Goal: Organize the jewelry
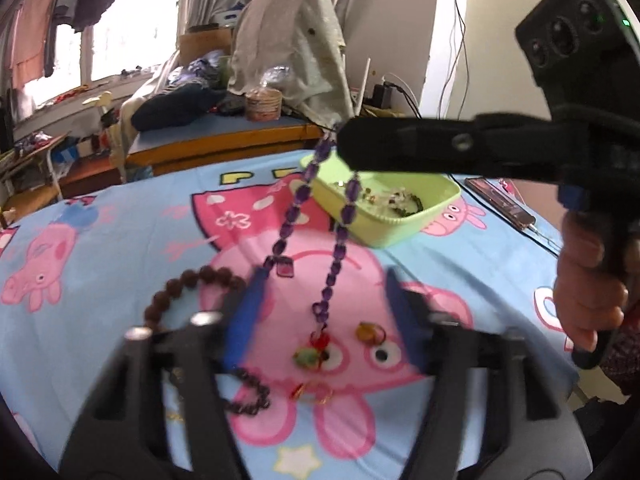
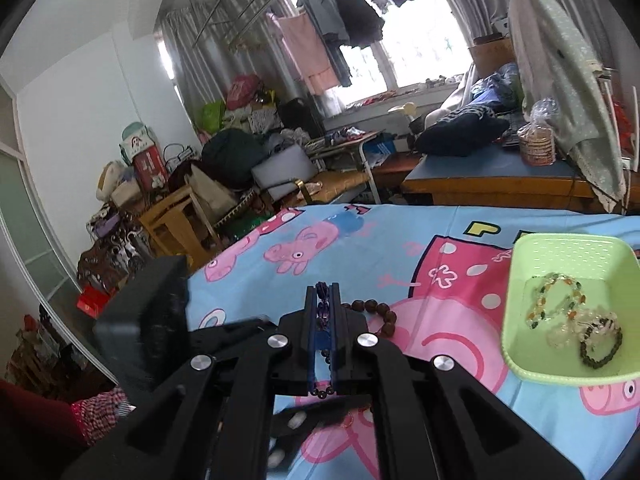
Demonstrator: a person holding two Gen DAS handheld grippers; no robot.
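Right gripper (image 2: 324,300) clenched on purple necklace (image 1: 298,204), hanging limp, light, swinging; best pinched mid-strand. Left gripper (image 1: 326,288) released, empty.

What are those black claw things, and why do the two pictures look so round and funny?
They are hand-held grabbers: a person's hand squeezes a handle and two fingers pinch. Each grabber carries a wide round camera, which bends the picture. One picture looks along the left gripper, the other along the right gripper. The right gripper is pinched shut on a purple bead necklace, which dangles over the cartoon-pig bedsheet. The left gripper holds nothing. On the sheet lie a brown wooden bead bracelet, a dark bead bracelet and small trinkets. The light green plastic basket already holds some bracelets.
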